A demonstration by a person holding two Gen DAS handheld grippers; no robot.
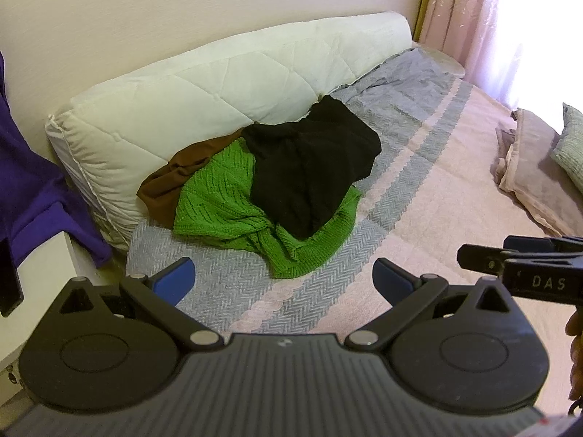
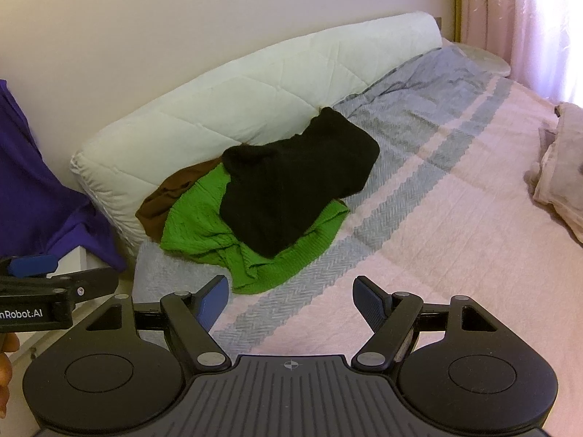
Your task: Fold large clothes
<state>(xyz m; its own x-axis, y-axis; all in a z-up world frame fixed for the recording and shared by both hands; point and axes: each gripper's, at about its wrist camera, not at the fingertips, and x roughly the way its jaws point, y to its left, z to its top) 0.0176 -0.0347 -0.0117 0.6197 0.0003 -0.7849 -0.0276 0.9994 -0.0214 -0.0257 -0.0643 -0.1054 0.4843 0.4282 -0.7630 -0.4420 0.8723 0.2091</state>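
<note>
A pile of clothes sits in the middle of both pictures, on the bed. A black top (image 1: 313,167) lies on top of the pile. Under it is a green knit sweater (image 1: 226,211), which sticks out to the left and toward the bottom of the frame. A brown piece of clothing (image 1: 171,182) peeks out at the left side of the pile, touching the green one. The pile leans against a big white quilted pillow (image 1: 204,87) that runs along the wall.

The bed cover (image 1: 419,196) has pink and gray stripes. At the right edge lies some folded pinkish bedding (image 1: 535,182). A purple cloth (image 1: 32,189) hangs at the left edge. Pink curtains (image 1: 470,11) hang in the upper right.

The left gripper (image 1: 282,278) is at the bottom of its picture, its blue fingers wide apart and holding nothing. The right gripper (image 2: 289,300) is also spread wide and empty. Both are above the bed, near the pile but not touching it.
</note>
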